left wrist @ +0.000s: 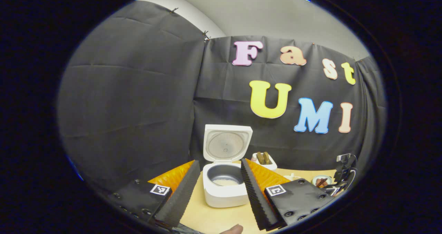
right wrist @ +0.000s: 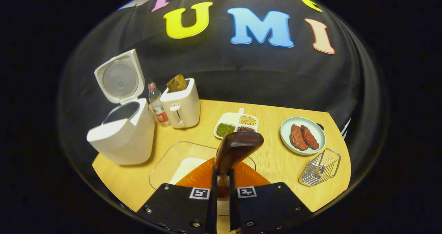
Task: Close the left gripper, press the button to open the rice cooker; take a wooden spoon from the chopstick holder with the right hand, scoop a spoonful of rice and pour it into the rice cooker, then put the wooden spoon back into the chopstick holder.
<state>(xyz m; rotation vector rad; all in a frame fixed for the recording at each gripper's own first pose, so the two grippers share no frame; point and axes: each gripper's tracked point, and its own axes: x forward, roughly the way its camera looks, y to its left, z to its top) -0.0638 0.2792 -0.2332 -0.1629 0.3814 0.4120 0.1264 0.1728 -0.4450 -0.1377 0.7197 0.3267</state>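
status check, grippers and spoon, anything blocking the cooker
Left gripper open, facing the open rice cooker. Right gripper shut on wooden spoon, above the glass rice bowl. Nothing blocking.

Cooker [right wrist: 121, 134] sits at the counter's [right wrist: 276, 158] left end with its lid [right wrist: 119, 77] flipped up, so the pot mouth is open from above. A bottle [right wrist: 157, 104] and toaster [right wrist: 181, 104] crowd right beside it. Rice tray [right wrist: 172, 165] lies right under my spoon [right wrist: 238, 147]. Bean dish [right wrist: 236, 123], meat plate [right wrist: 304, 135] and wire rack [right wrist: 321, 166] fill the right side. Bare wood runs between tray and plate.
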